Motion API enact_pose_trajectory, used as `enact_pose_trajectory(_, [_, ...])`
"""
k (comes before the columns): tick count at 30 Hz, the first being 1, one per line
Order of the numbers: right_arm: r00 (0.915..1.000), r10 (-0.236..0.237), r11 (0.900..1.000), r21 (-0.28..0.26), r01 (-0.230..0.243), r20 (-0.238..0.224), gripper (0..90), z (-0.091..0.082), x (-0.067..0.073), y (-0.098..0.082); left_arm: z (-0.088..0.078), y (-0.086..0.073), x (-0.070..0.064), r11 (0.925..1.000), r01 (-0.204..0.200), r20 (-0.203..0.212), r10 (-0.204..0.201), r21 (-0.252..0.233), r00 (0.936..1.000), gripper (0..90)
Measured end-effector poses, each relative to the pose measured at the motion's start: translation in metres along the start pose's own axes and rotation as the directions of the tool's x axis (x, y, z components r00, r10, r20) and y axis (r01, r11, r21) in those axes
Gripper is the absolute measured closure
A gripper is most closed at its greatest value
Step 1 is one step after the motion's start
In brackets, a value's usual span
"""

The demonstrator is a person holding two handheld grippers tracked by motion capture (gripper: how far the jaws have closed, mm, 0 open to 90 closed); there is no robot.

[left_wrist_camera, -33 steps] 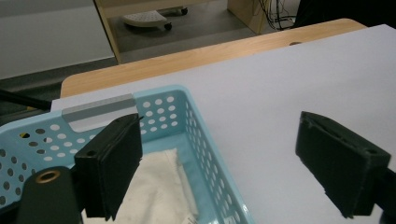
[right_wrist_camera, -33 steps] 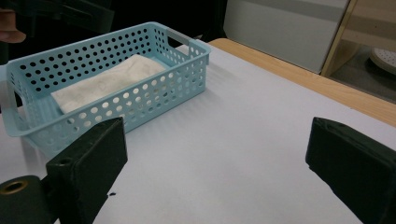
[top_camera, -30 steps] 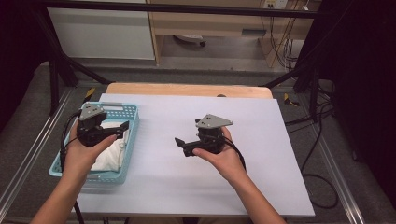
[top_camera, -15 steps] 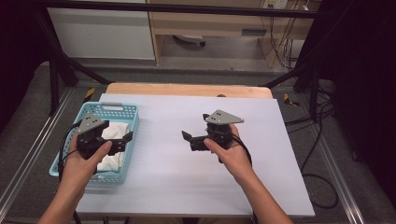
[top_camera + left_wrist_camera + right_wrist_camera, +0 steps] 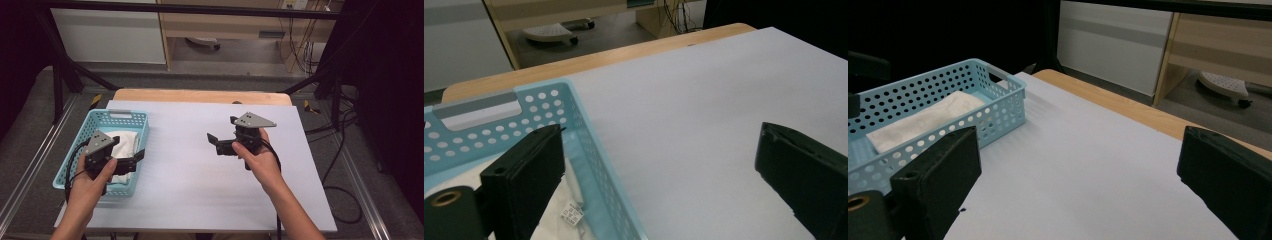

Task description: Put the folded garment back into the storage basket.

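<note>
A light blue perforated basket (image 5: 120, 114) stands at the table's left with a folded white cloth (image 5: 124, 142) inside. My left gripper (image 5: 136, 164) hovers over the basket's near right corner, open. Its jaws have just opened a little further and hold nothing. In the left gripper view the left gripper (image 5: 659, 132) straddles the basket's right wall (image 5: 574, 100), one jaw over the cloth (image 5: 559, 220), the other over the table. My right gripper (image 5: 215, 143) is open and empty over the table's middle, pointing left. From the right gripper (image 5: 1078, 135), the basket (image 5: 998, 105) and cloth (image 5: 933, 117) lie farther off.
A white sheet (image 5: 200, 190) covers the table, with a wooden strip (image 5: 200, 95) bare at the far edge. Beyond it stand a white cabinet (image 5: 110, 35) and a wooden shelf unit (image 5: 225, 25). Cables (image 5: 345, 150) trail on the floor at the right.
The left hand has drawn back toward the person along the basket and sunk slightly. The right hand has shifted to the right and a little higher. Both grippers stay empty.
</note>
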State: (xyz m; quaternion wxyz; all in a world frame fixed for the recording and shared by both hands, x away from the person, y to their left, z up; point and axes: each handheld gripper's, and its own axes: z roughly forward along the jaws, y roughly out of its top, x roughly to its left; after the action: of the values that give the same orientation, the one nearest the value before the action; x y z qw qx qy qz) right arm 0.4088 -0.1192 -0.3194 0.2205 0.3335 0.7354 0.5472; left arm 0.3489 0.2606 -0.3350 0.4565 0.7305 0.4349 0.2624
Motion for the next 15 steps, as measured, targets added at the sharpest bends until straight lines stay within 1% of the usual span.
enact_pose_trajectory(5, [0.9999, 0.004, 1.000, -0.005, -0.004, 0.014, 4.5, -0.006, -0.007, 0.001, 0.000, -0.008, 0.001, 1.0000, 0.009, -0.001, -0.009, 0.002, 1.0000, 5.9])
enact_pose_trajectory(11, [0.9993, 0.011, 1.000, -0.007, -0.011, 0.037, 4.4, -0.014, -0.017, 0.000, 0.000, -0.018, 0.002, 0.9999, 0.005, -0.002, -0.005, 0.009, 1.0000, 6.0])
enact_pose_trajectory(15, [0.9985, 0.020, 1.000, -0.016, -0.019, 0.052, 4.1, -0.021, -0.023, 0.000, 0.001, -0.025, 0.002, 0.9998, 0.015, -0.002, -0.015, 0.014, 0.9999, 6.0])
